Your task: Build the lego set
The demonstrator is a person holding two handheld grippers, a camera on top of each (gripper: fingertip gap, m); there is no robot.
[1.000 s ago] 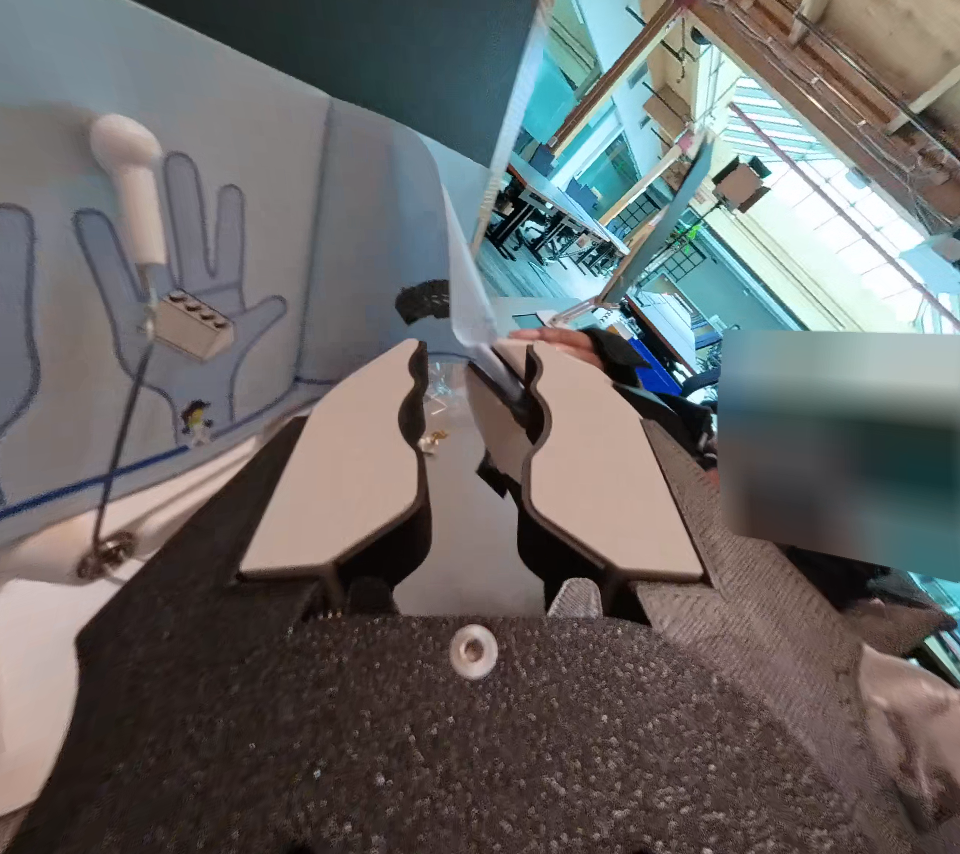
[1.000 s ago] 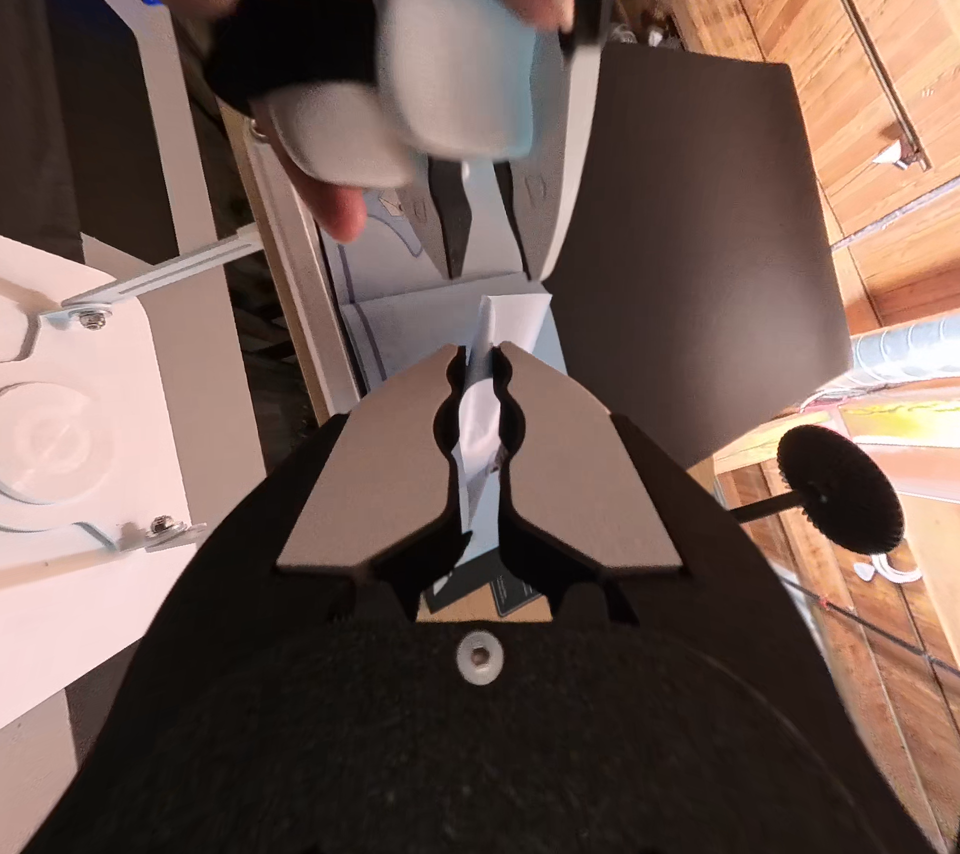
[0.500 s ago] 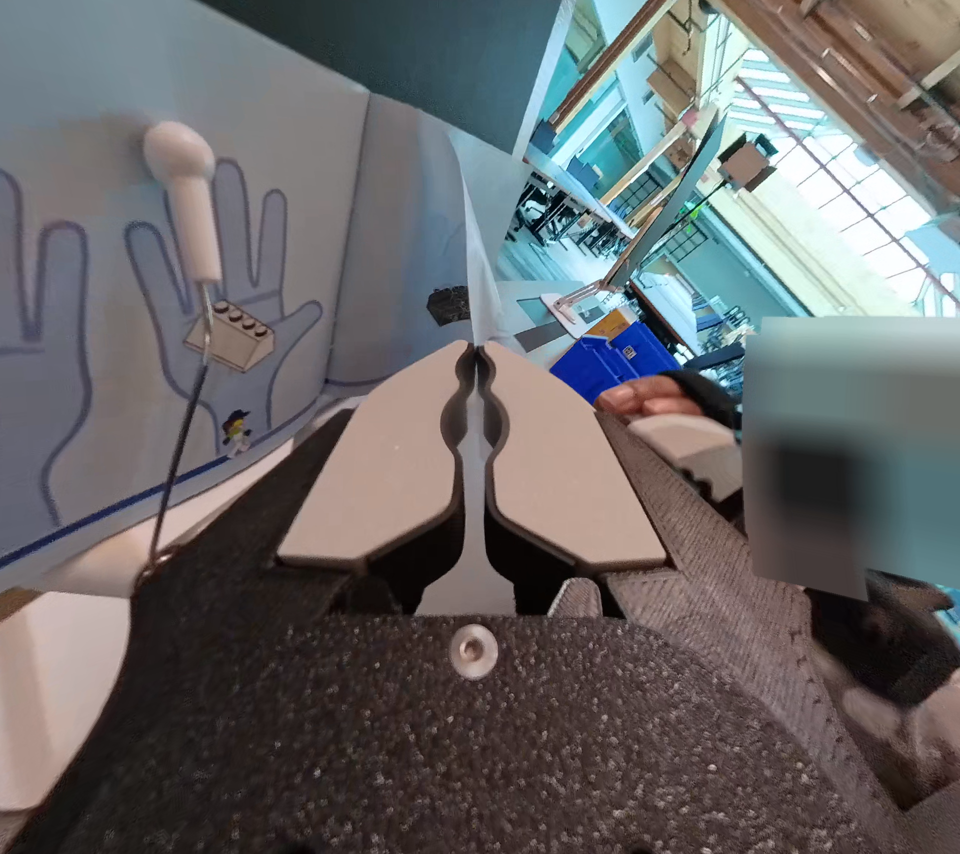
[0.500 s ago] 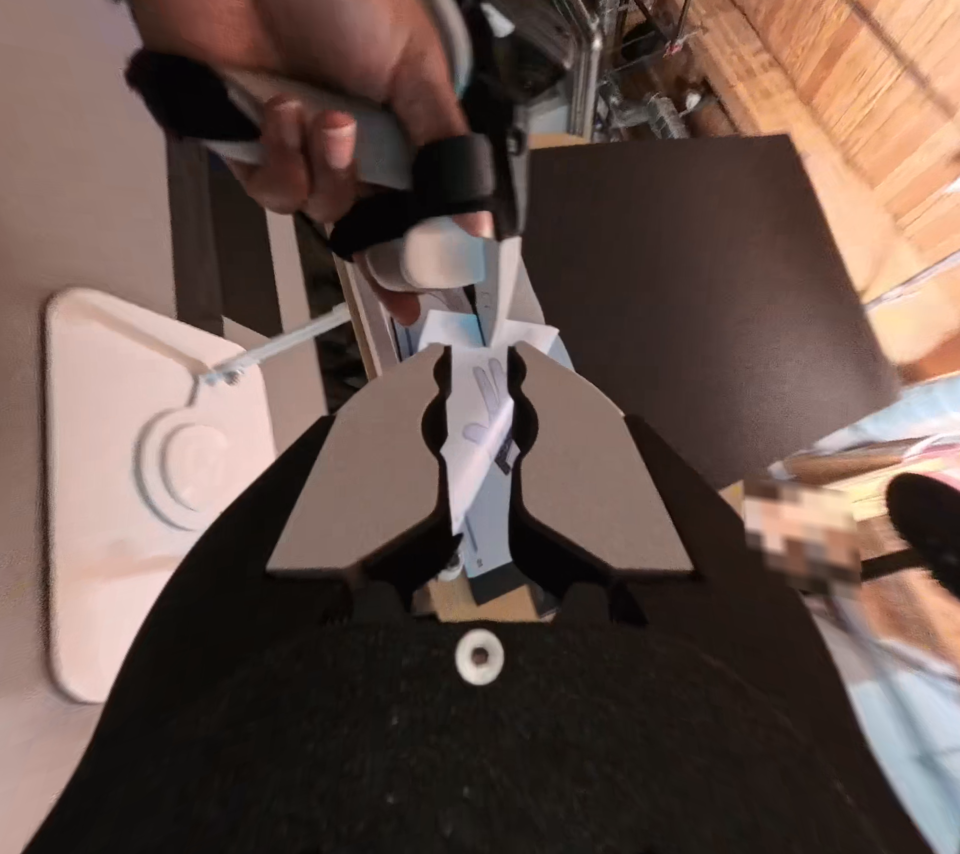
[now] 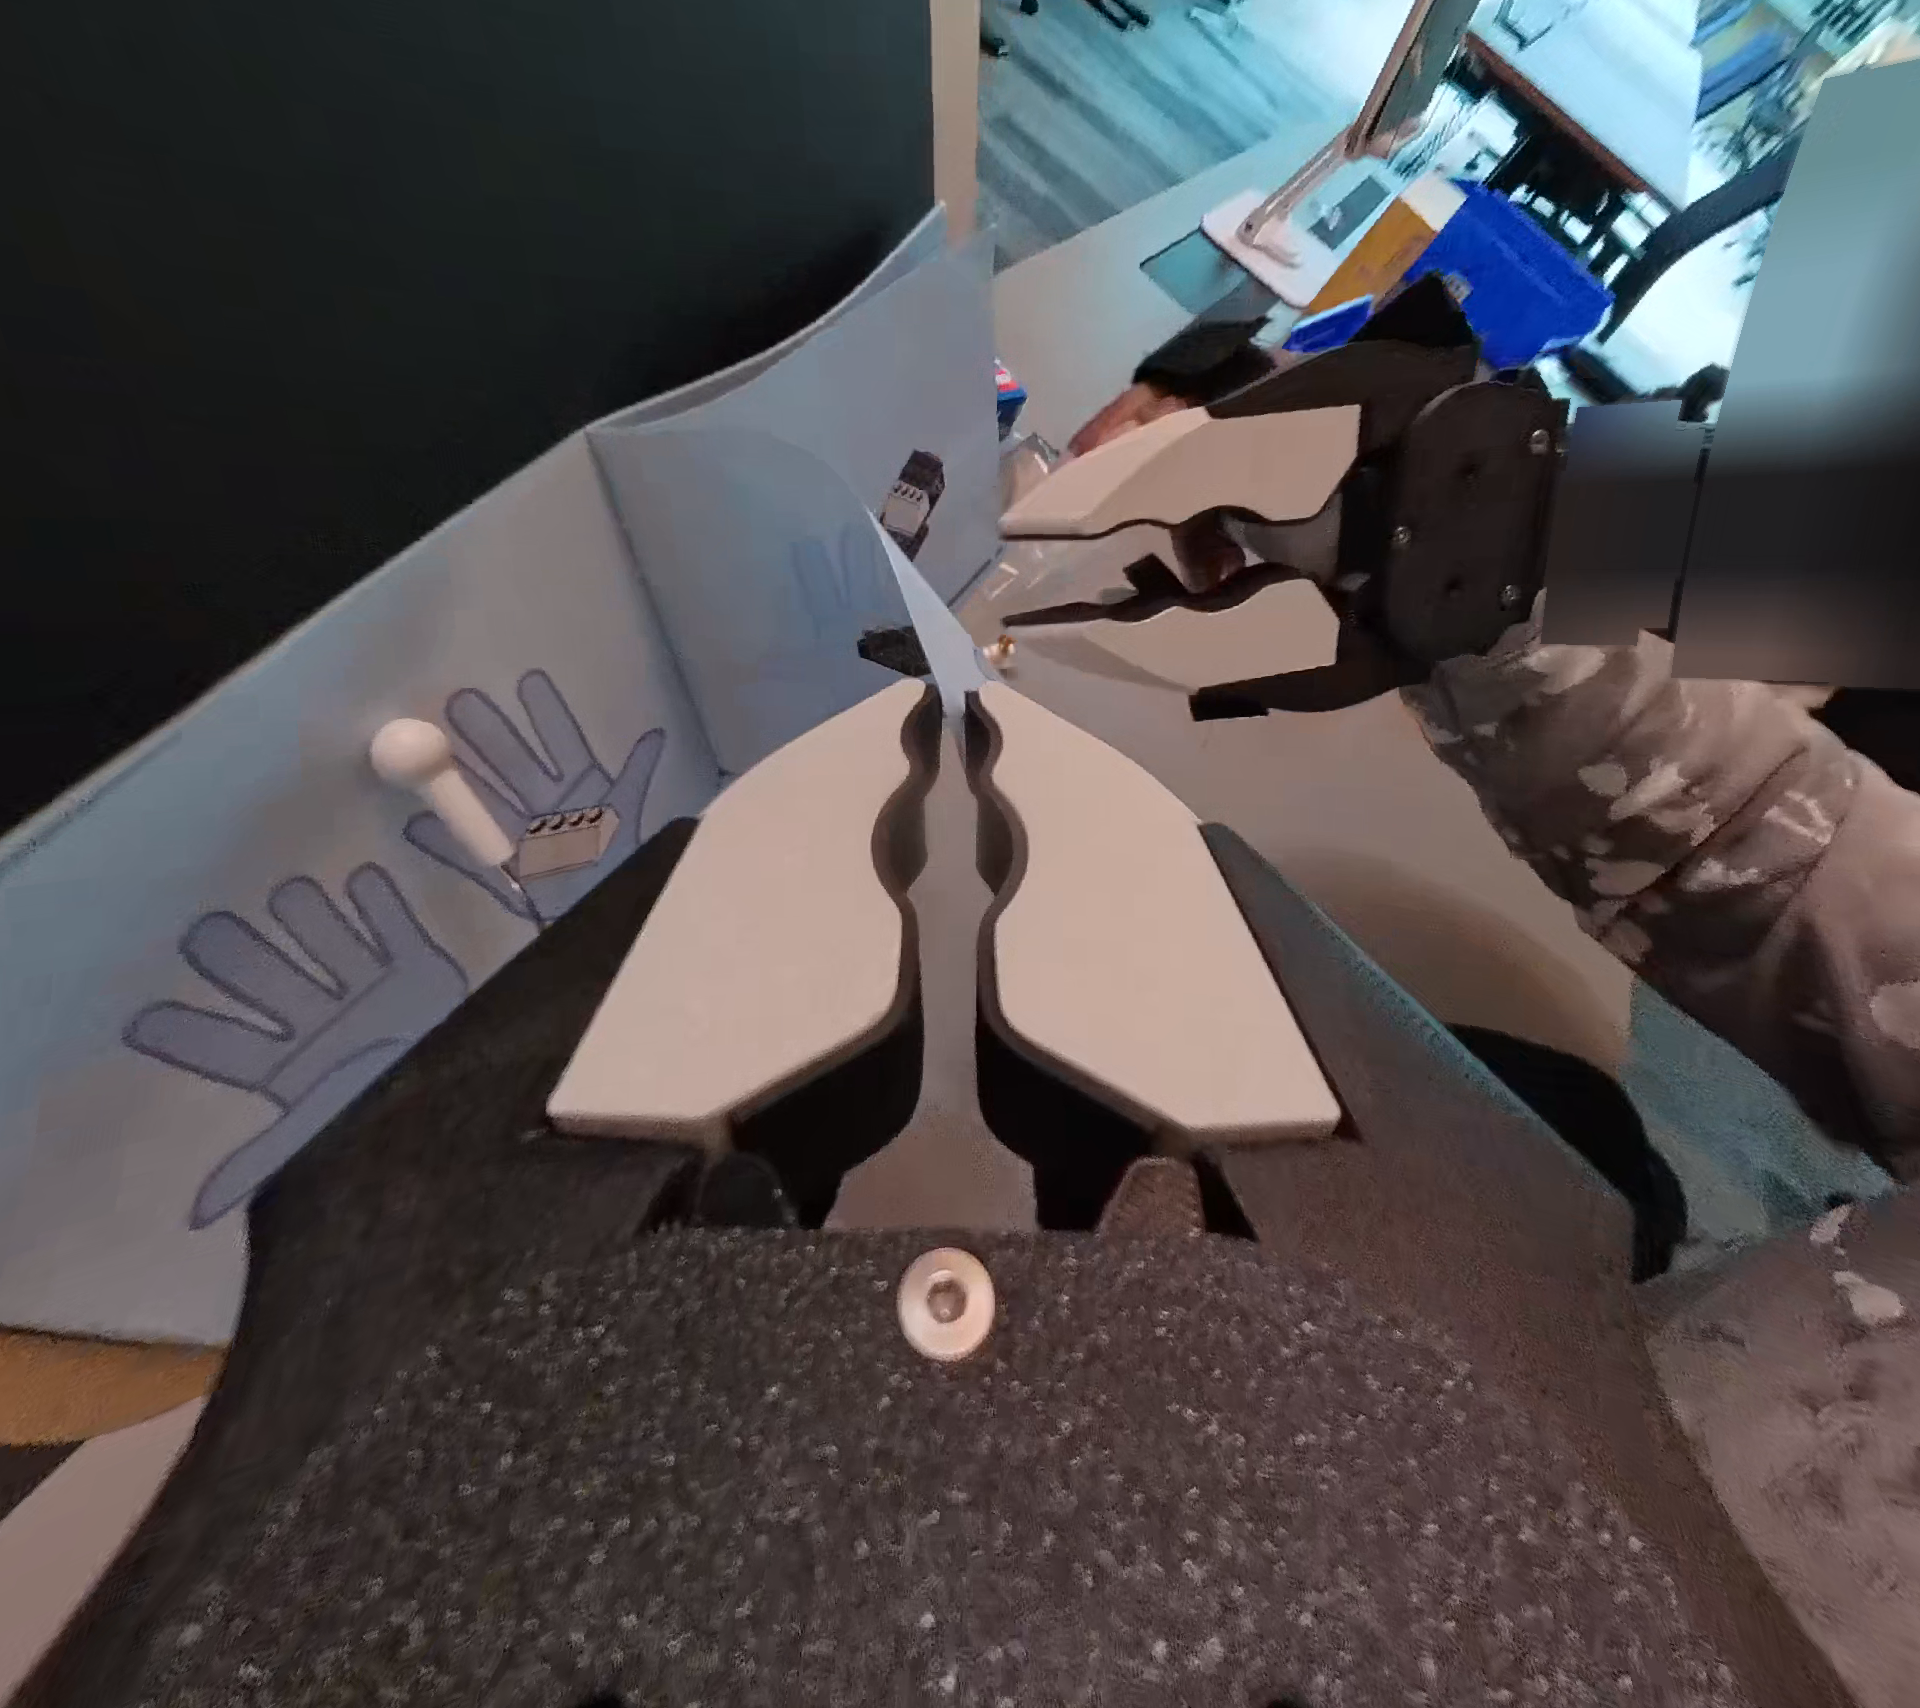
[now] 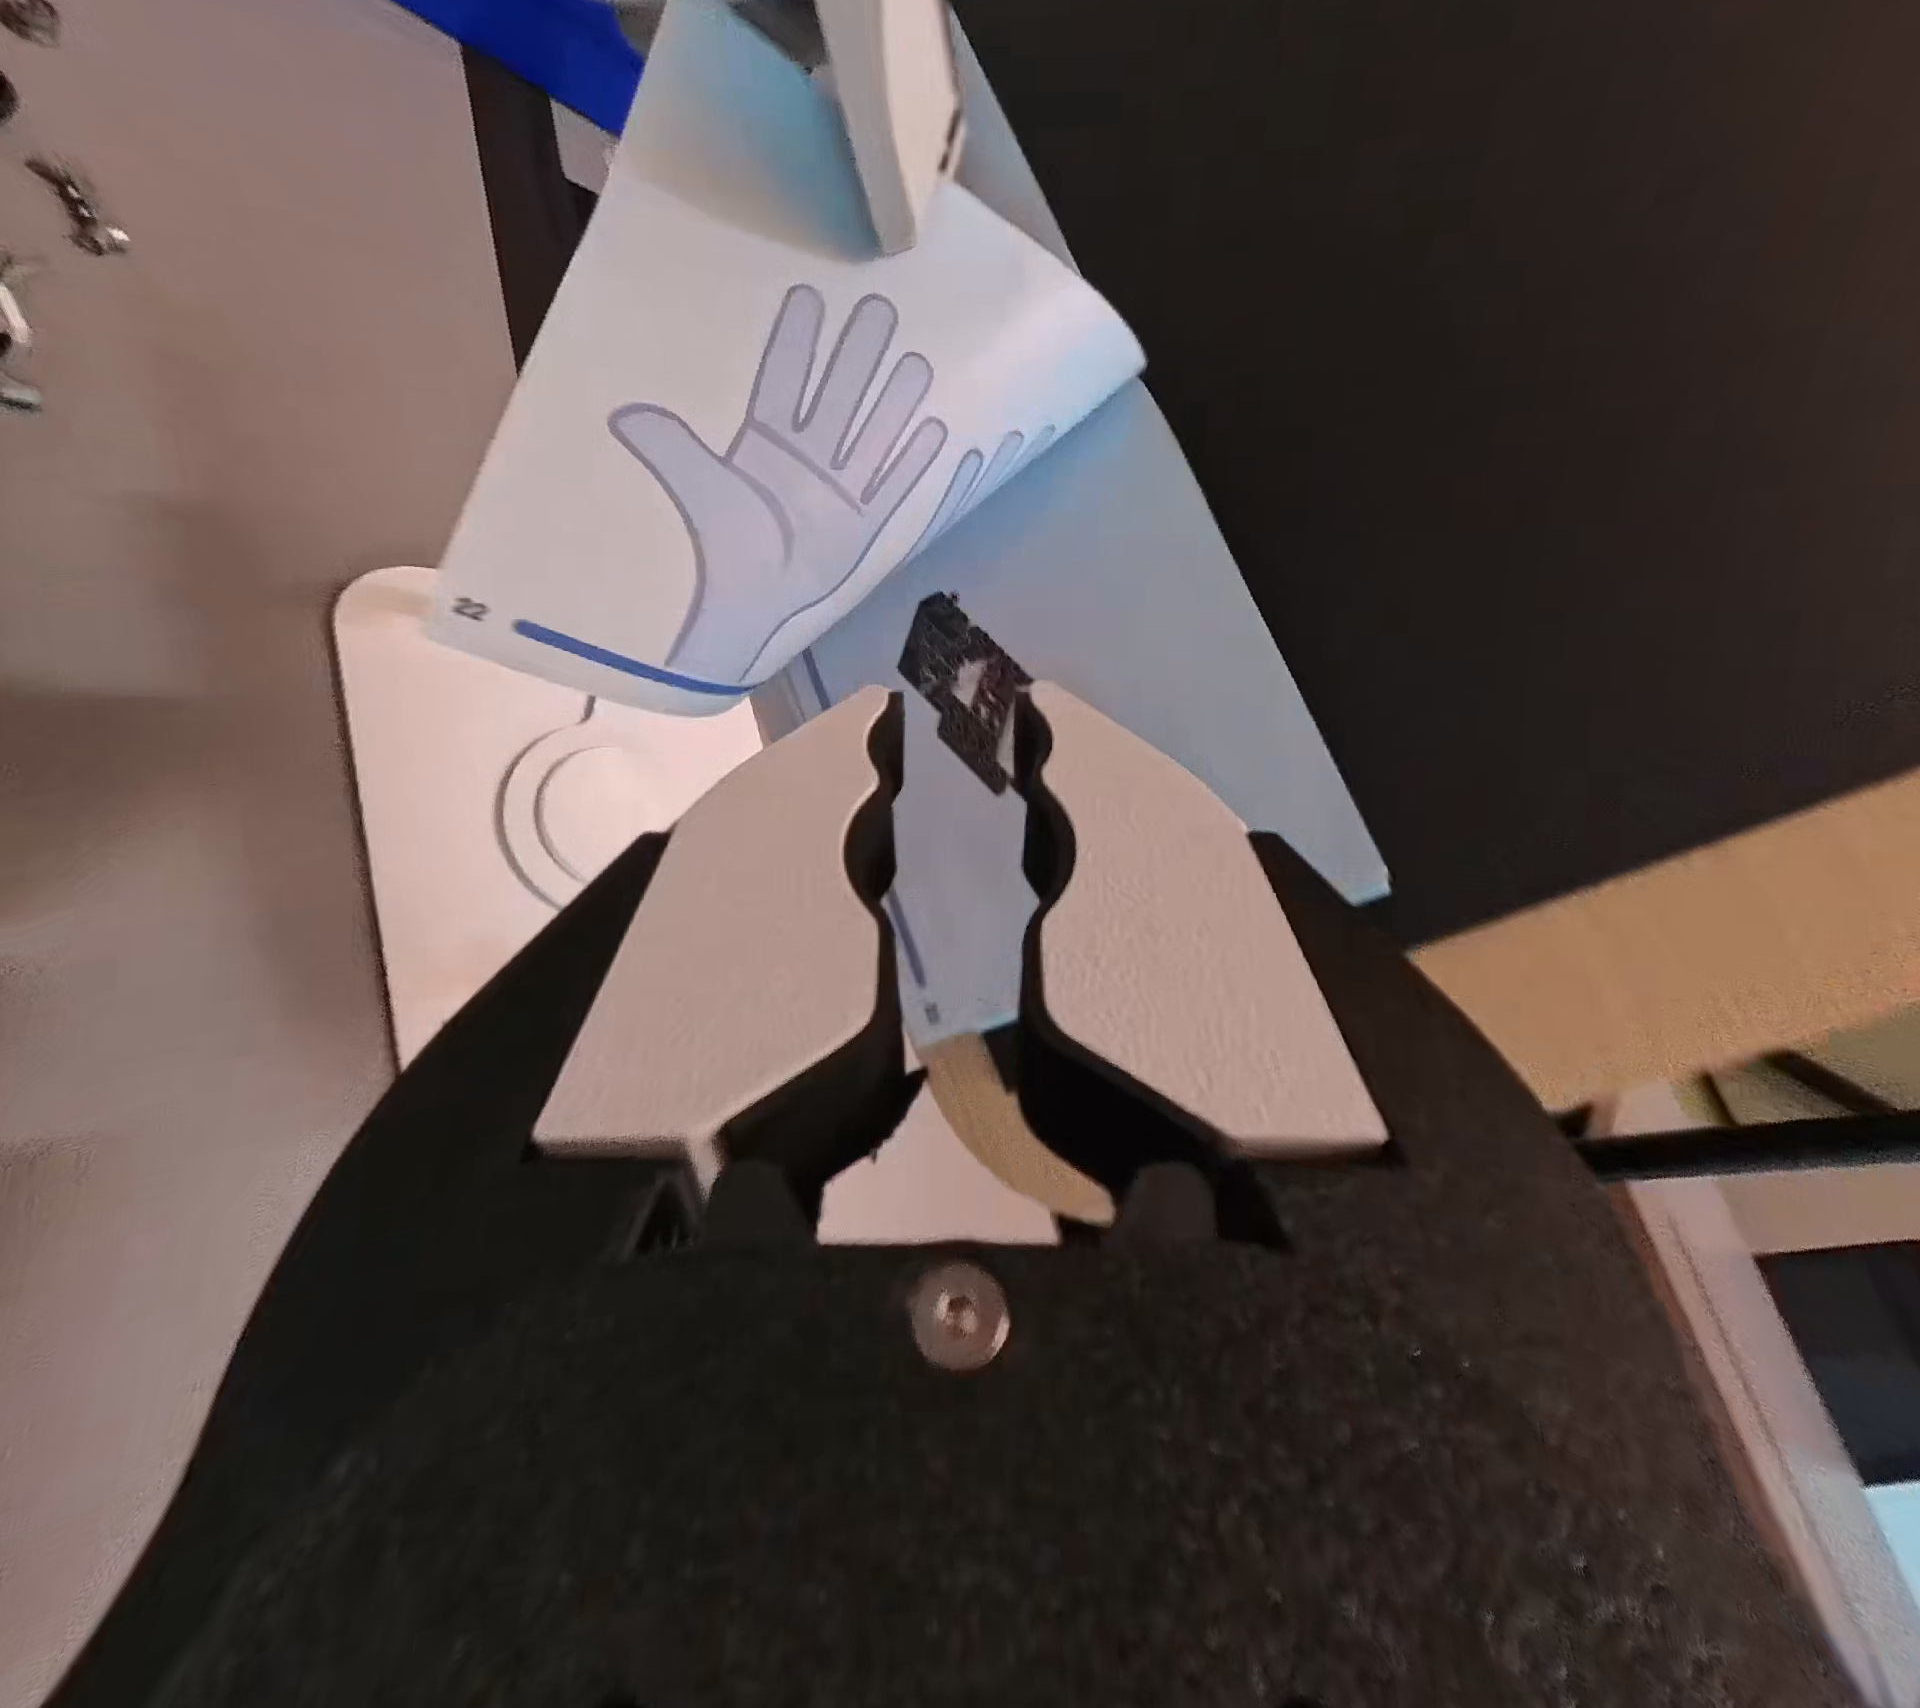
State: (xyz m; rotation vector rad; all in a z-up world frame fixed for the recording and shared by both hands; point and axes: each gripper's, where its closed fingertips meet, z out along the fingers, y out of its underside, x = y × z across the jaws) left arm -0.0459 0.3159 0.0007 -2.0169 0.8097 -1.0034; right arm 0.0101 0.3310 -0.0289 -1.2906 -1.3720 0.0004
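Observation:
A light blue instruction booklet (image 5: 727,536) stands open against a dark panel, with hand drawings and brick pictures on its pages. My left gripper (image 5: 951,702) is shut on the edge of one page (image 5: 914,609), which curls up from between its fingertips. In the right wrist view that same page (image 6: 790,463), with a hand drawing on it, is bent over and pinched by the left gripper's fingers (image 6: 883,131). My right gripper (image 6: 961,697) is open with nothing between its pads; the booklet lies behind it. It also shows in the left wrist view (image 5: 1006,572), just right of the page.
A white knobbed clip (image 5: 416,754) holds the booklet on a white stand (image 6: 457,827). The dark panel (image 5: 416,100) rises behind. A clear bag (image 5: 1029,453) lies past the booklet, a blue bin (image 5: 1507,276) farther off. Small loose pieces (image 6: 62,224) lie on the table.
My left gripper closed from open and now pinches the page's edge. My right gripper, which was shut on the page a second ago, let it go and opened. The page has bent over.

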